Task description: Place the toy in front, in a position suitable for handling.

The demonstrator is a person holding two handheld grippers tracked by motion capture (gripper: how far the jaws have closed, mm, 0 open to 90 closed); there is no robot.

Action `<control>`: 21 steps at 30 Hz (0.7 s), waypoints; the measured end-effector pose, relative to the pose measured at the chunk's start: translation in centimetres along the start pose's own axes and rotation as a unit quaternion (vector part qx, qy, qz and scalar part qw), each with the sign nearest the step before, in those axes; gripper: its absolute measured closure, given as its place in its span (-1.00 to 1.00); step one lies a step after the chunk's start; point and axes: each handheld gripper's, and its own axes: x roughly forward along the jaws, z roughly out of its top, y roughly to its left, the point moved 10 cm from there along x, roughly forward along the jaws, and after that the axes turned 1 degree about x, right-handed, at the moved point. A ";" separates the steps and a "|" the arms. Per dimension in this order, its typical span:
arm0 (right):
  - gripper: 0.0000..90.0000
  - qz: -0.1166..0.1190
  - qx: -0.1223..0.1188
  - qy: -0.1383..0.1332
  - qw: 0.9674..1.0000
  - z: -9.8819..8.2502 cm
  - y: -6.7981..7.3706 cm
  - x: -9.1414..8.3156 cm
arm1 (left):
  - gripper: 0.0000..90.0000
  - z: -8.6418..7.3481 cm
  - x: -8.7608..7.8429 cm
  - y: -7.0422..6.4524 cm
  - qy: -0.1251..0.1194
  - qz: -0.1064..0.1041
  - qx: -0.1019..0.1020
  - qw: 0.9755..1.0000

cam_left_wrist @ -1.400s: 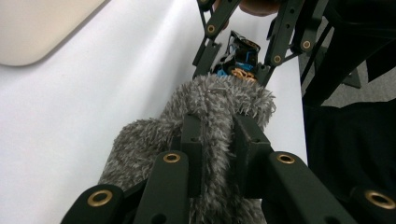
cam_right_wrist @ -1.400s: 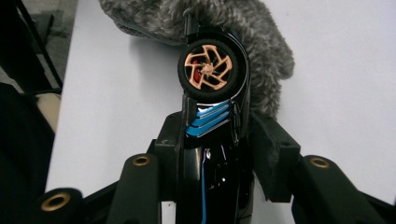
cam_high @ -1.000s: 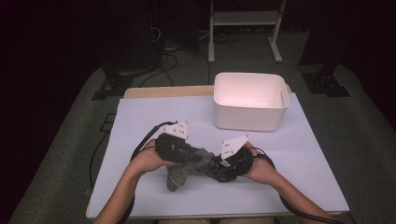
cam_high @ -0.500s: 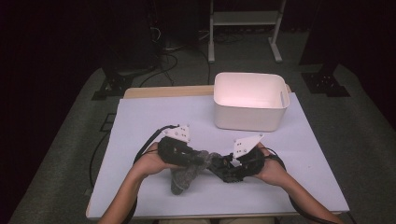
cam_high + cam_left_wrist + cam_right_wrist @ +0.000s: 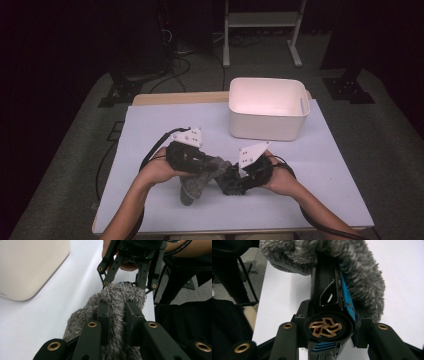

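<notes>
Left hand-held gripper (image 5: pixel 113 315) being clamped narrow on grey fuzzy cover (image 5: pixel 117 296), likely to hold opening steady; right hand-held gripper (image 5: pixel 329 322) being gripped round black-and-blue device (image 5: pixel 332 300), nose being buried in cover, apparently for sheathing; both being held low over worktop (image 5: pixel 150 125), white bin (image 5: pixel 267 107) well apart

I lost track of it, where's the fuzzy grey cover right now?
In the high view, the fuzzy grey cover hangs at the table's near edge, pinched by the left gripper, its open end over the black-and-blue device the right gripper holds.
</notes>
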 end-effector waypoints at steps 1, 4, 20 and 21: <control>0.26 0.001 0.000 0.003 1.000 -0.1 0.0 -0.1 | 0.71 0.1 0.2 -0.1 -0.004 -0.004 0.000 1.000; 0.17 -0.001 -0.003 0.022 1.000 -0.4 0.2 -0.4 | 0.71 0.4 0.5 -0.3 -0.002 -0.005 0.004 1.000; 0.26 -0.012 0.008 0.003 1.000 -0.7 -0.2 -1.0 | 0.71 0.6 0.4 0.3 -0.003 0.005 0.000 1.000; 0.27 -0.012 0.007 -0.001 1.000 -0.4 -0.3 -1.0 | 0.72 0.6 0.4 0.4 -0.001 0.007 0.002 1.000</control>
